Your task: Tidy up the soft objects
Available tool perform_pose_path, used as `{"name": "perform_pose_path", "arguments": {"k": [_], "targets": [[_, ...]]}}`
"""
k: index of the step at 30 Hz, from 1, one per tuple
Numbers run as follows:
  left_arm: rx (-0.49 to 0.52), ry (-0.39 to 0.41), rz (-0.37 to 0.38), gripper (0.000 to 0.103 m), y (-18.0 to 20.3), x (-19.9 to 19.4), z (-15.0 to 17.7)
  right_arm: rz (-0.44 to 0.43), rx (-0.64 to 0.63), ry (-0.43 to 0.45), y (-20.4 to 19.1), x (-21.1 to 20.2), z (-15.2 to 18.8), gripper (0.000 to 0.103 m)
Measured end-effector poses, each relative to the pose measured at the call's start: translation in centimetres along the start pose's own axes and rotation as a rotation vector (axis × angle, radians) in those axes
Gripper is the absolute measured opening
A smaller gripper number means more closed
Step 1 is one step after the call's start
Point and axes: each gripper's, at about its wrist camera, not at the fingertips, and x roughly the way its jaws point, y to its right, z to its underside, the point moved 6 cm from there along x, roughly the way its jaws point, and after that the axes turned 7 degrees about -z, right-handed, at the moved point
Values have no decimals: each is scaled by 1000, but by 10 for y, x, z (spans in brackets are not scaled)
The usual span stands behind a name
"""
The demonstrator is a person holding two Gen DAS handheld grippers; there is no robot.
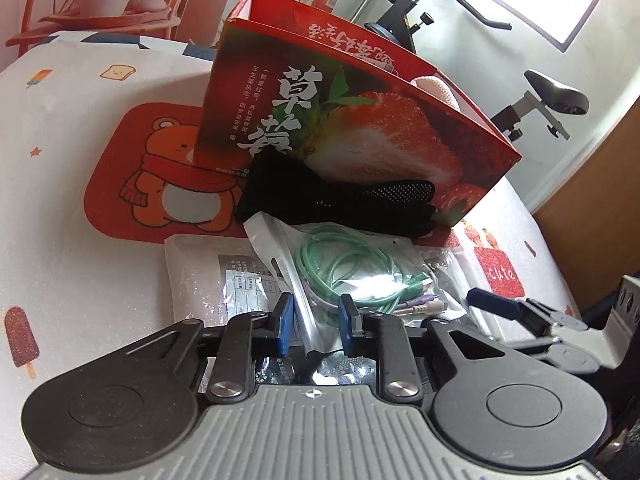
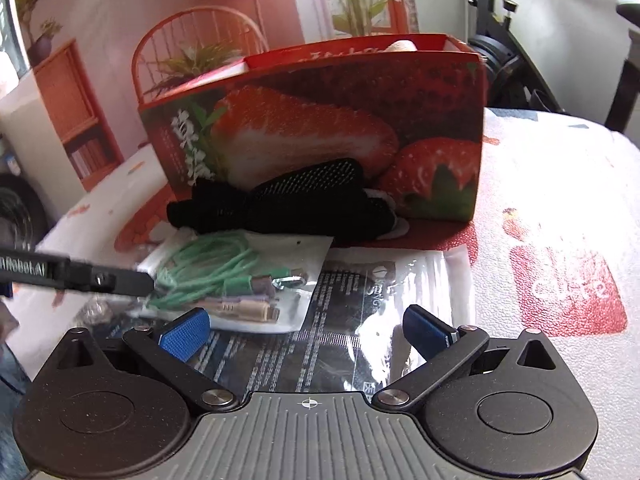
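Pouch of green cables (image 1: 340, 276) lies near the table's (image 1: 80, 272) front edge, before the strawberry box (image 1: 352, 120); left gripper (image 1: 316, 326) pinches its near edge, right gripper (image 2: 308, 330) gapes empty just beside.

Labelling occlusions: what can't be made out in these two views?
- Strawberry box contents: both views, walls hide all but a pale top.
- Flat bag print: too blurred.
- Cable bag: left claw covers its near corner.
- Black gloves: count unclear, bunched.
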Motion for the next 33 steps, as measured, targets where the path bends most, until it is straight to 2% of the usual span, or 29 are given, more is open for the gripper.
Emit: {"name": "perform_pose_path", "arguments": {"k": [2,4,7,12,14,15,33], "targets": [[0,-3,1,25,-1,1,0,-17,41,19,5,-2,-5,100],[-1,-6,6,25,-2,1,0,-21,57,14,8,0,-11,89],[8,-10,16,25,0,2,0,-5,48,-6,10,5,-18,80],[31,-15,30,25,5,2,1,-38,29,-32,2,17,-25,72],[31,-17,34,25,5,2,2,-59,42,-36,0,20,-26,65],[29,-20,39,25,5,2,2,-74,54,-39,-2,21,-26,57],[109,-36,21,25,23,-15,11,-95,74,-47,-15,-9,-16,54]]}}
